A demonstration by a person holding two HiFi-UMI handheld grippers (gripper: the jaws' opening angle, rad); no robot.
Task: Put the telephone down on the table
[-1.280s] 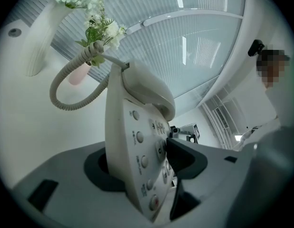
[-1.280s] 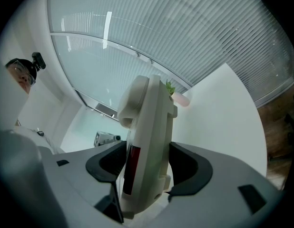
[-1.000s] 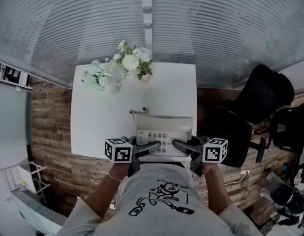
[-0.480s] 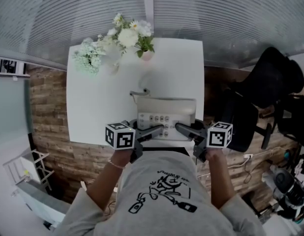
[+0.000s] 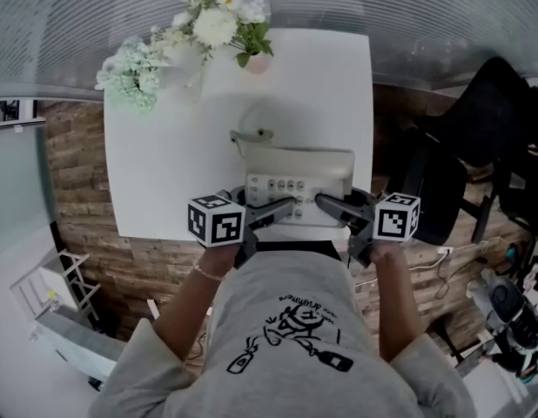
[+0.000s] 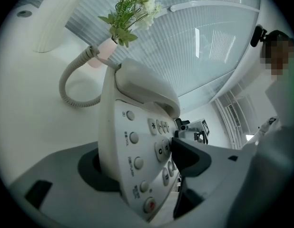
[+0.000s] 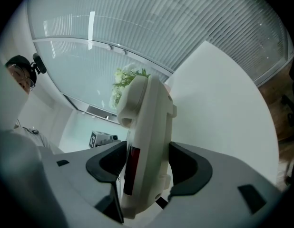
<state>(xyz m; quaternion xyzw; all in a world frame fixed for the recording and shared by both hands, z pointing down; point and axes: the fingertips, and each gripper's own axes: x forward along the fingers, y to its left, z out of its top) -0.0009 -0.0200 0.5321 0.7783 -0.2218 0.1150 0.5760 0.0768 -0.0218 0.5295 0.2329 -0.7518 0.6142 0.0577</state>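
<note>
One telephone (image 5: 295, 181) is showing, with one coiled cord (image 6: 71, 87) trailing from it. Two tools are showing: the left tool (image 5: 271, 211), whose jaws have just been opening with the telephone between them, and the right tool (image 5: 335, 205). Two marker cubes are riding on them: the left cube (image 5: 216, 221) and the right cube (image 5: 397, 217). One white surface (image 5: 156, 172) is carrying two bunches of flowers, the white bunch (image 5: 218, 20) and the pale green bunch (image 5: 128, 68), and one pink vase (image 5: 258, 62). One person (image 5: 291, 338) is showing.

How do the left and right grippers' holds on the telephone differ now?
The left gripper spans the keypad face of the telephone; the right gripper clamps its button-free side. The left gripper's jaws have just been opening; the right gripper's press it. Both have it between their pads.
</note>
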